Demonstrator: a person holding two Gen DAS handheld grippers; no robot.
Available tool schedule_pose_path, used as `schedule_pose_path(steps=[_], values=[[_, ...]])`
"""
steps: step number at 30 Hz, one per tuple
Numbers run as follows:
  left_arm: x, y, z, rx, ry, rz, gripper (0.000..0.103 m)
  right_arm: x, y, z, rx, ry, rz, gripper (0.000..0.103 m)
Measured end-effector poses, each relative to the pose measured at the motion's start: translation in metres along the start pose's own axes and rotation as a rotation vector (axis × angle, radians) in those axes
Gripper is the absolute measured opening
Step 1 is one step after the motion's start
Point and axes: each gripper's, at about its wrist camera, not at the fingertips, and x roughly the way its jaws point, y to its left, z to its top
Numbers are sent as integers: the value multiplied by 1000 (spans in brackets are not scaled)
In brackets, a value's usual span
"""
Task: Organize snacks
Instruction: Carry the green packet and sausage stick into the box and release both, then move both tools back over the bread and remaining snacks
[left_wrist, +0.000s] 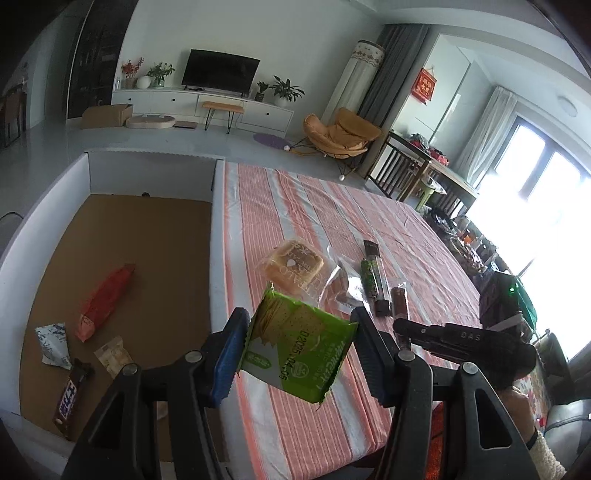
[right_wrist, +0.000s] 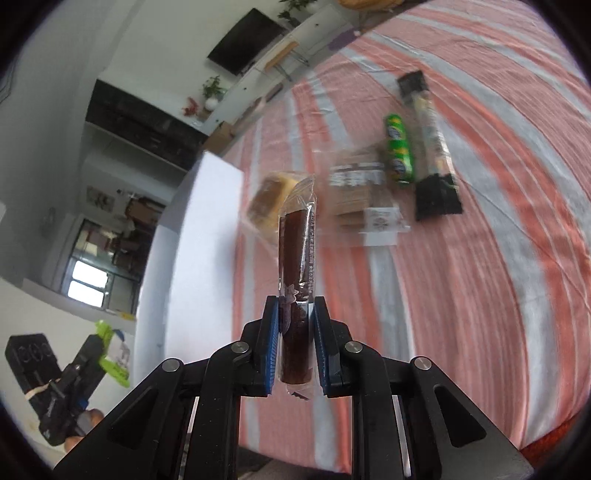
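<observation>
Two grips: left gripper (left_wrist: 299, 354) jaws pinch the green cracker packet (left_wrist: 297, 349); right gripper (right_wrist: 294, 347) jaws clamp the brown stick snack (right_wrist: 296, 280).

A green cracker packet (left_wrist: 299, 347) hangs tilted above the striped cloth; a brown sausage stick (right_wrist: 297, 295) stands upright.

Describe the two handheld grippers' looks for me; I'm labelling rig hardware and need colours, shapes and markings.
Both are black plastic with angular linkage arms, silver round pivot pins and blue ribbed finger pads. The left gripper and right gripper match in build. Seen from the left camera, the right gripper's body bears embossed lettering, too small to read surely. A fuzzy cream sleeve shows at the wrist.
</observation>
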Motion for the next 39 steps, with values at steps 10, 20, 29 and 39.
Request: schedule_pose_path(steps=[10, 20, 29, 39], values=[[-70, 75, 23, -82, -152, 225, 57, 39, 192, -15, -339, 83, 191, 18], [-38, 155, -5, -171, -47, 582, 90, 115, 217, -56, -499, 145, 33, 51], [17, 99, -8, -97, -18, 455, 101, 48, 90, -31, -406, -82, -385, 63], [86, -46, -14, 140, 92, 131, 101, -45, -83, -20, -32, -280, -762, 63]])
